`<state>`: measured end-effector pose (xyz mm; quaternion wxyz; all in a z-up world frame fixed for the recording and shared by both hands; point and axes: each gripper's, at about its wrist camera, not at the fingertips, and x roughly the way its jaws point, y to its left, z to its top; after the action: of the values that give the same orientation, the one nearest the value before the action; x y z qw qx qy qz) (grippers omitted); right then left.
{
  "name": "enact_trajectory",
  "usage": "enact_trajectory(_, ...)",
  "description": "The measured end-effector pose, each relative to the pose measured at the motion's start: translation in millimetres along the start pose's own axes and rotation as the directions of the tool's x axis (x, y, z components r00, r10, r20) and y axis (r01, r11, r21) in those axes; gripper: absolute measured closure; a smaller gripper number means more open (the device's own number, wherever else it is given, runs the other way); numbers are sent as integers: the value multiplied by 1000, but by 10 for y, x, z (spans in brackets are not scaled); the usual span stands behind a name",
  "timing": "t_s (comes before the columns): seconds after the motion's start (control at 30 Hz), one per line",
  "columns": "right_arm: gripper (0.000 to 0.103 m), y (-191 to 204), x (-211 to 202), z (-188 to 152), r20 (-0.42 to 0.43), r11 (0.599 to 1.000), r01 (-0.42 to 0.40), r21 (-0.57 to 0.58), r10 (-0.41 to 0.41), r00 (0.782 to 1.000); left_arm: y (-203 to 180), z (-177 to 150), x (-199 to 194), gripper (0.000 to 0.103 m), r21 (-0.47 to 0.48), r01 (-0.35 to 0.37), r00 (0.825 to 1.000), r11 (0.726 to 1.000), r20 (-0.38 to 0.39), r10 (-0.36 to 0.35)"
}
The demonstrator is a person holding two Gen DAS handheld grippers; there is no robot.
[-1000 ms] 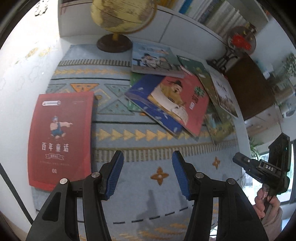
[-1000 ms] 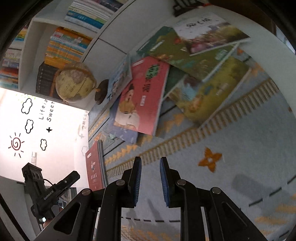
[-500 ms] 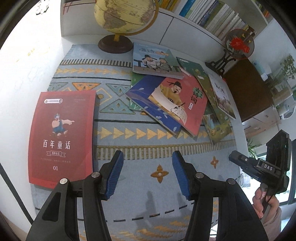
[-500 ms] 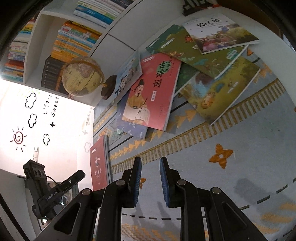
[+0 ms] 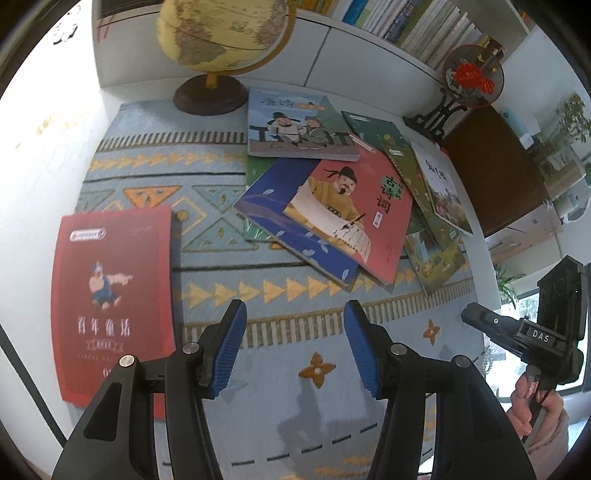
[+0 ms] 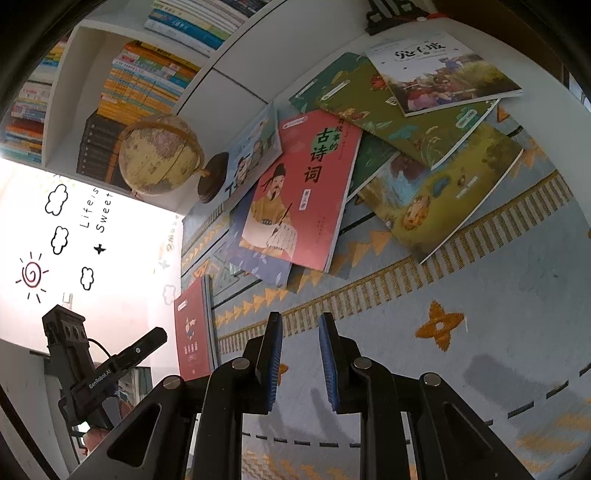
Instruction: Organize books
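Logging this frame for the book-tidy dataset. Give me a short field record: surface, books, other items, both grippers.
surface: patterned blue rug
sorted book: red book lying flat, alone at the rug's left side
loose pile: overlapping books on the rug, pink poetry book on top of a blue book
other items: globe on its stand behind the pile
left gripper: open, nothing between the pads, above bare rug
right gripper: narrow gap, holds nothing, above bare rug
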<state>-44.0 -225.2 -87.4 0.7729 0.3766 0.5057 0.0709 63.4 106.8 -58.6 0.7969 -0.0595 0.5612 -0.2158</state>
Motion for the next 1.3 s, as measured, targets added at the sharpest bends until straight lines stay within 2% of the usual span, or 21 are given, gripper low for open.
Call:
enact_trajectory(0.37, 84, -133, 134, 303, -6, 999, 36, 27, -36, 999, -112, 375, 404, 49, 56, 6, 999, 998, -53, -3)
enact_trajectory(0.43, 84, -136, 179, 368, -11, 999, 41, 25, -41, 999, -132, 474, 511, 47, 66, 8, 998, 998, -63, -3)
enact_trajectory(0.5, 84, -144, 239, 439, -17, 998, 52, 21, -52, 999, -156, 573, 617, 38, 69, 15, 998, 997, -68, -11)
enact_trajectory(0.57, 84, -142, 323, 499, -28, 997, 71, 6, -70, 997, -171, 650, 708, 34, 74, 26, 997, 997, -71, -21)
enact_trajectory(0.8, 84, -224, 660, 605, -86, 996, 82, 21, -80, 993, -281, 836, 1199, 34, 165, -20, 990, 986, -133, 42)
enact_trajectory(1.03, 84, -289, 842, 646, -101, 997, 67, 35, -63, 993, -234, 955, 1445, 34, 138, -2, 988, 990, -156, 23)
enact_trajectory(1.3, 83, -374, 937, 673, -103, 997, 43, 58, -37, 994, -267, 1001, 1563, 34, 154, 10, 989, 988, -147, 13)
